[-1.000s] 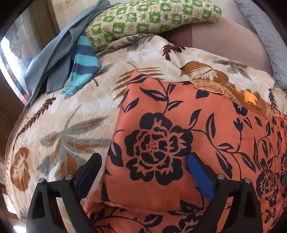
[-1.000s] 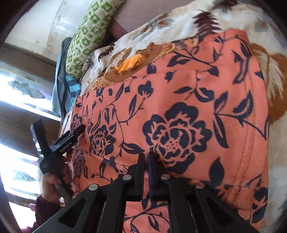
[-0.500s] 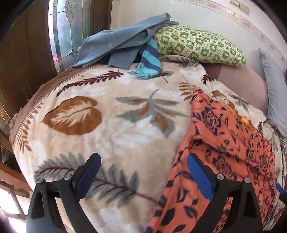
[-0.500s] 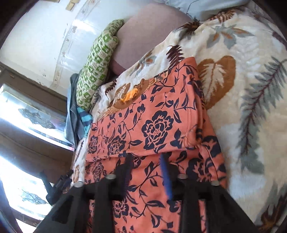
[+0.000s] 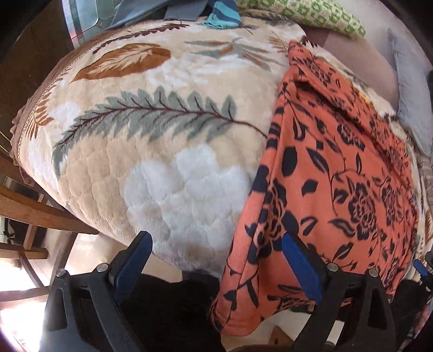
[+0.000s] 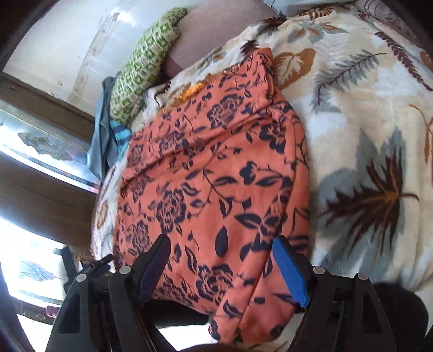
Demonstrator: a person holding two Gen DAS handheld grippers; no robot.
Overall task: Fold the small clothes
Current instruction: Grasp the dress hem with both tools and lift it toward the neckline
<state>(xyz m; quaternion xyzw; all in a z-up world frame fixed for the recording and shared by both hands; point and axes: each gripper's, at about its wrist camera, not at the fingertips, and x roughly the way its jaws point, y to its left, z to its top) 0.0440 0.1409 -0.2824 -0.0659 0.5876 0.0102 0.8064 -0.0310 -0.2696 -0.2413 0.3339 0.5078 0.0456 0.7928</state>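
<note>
While both grippers' fingers (image 5: 300, 262) gape empty, orange floral garment (image 6: 216, 176) overhangs the blanket (image 5: 162, 140); green pillow (image 6: 143, 65) beyond.

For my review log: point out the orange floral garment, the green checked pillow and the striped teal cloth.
orange floral garment (image 5: 338, 173), left wrist view, middle.
green checked pillow (image 6: 146, 62), right wrist view, middle.
striped teal cloth (image 5: 223, 15), left wrist view, lower end.

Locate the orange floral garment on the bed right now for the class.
The orange floral garment lies on the leaf-print blanket, filling the right half of the left wrist view and the centre of the right wrist view, its near end draped over the bed's edge, below the green pillow.
</note>
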